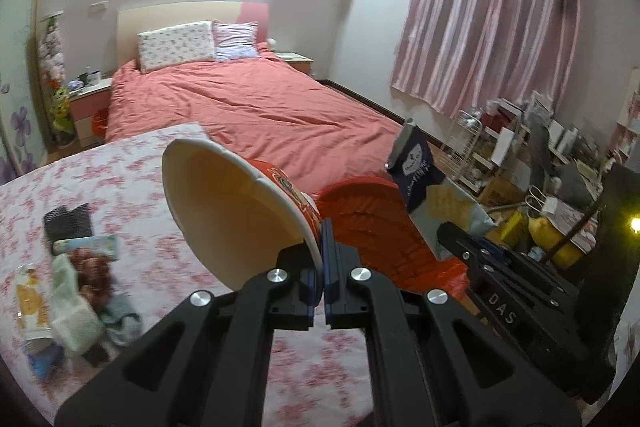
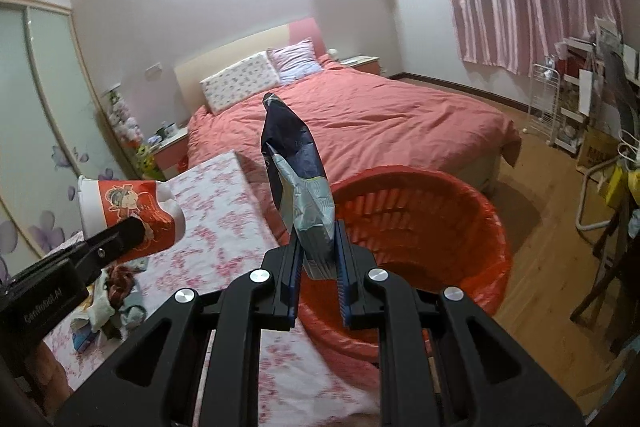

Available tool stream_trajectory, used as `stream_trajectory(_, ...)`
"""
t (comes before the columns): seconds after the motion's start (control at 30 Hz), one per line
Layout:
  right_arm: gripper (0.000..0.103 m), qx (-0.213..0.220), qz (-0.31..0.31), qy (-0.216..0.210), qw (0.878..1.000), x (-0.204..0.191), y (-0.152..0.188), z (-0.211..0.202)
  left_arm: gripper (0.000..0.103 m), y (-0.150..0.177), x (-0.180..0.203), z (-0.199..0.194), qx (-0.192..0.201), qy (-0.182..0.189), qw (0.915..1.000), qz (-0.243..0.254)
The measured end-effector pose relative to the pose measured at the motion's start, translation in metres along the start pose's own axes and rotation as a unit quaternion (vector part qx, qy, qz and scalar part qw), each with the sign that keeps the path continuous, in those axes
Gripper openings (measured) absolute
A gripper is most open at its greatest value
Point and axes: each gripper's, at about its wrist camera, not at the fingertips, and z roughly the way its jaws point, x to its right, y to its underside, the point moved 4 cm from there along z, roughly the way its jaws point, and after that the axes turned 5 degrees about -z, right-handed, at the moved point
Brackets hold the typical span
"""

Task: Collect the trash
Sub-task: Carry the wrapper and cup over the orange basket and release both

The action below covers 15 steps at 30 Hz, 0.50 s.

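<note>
My left gripper (image 1: 322, 251) is shut on the rim of an empty red-and-white paper cup (image 1: 224, 211), held tilted above the flowered table (image 1: 132, 167). The cup also shows in the right wrist view (image 2: 128, 215). My right gripper (image 2: 318, 255) is shut on a dark blue and pale green snack bag (image 2: 300, 179), held upright over the near rim of a red basket lined with a red bag (image 2: 420, 227). The basket (image 1: 372, 227) sits just right of the table. The snack bag also shows in the left wrist view (image 1: 424, 183).
Several wrappers and scraps (image 1: 68, 279) lie in a pile at the table's left. A bed with a red cover (image 2: 380, 123) stands behind. Shelves and clutter (image 1: 540, 167) fill the right side, with wood floor (image 2: 540, 247) beyond the basket.
</note>
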Motion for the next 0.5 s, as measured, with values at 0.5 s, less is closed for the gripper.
stream_trajectory(0.5,0.016,-0.016,0.045,0.028,0.998,0.056,-0.001,0.029,0.005,0.011,0.065,0.086,-0.055,0.039,0.9972,0.033)
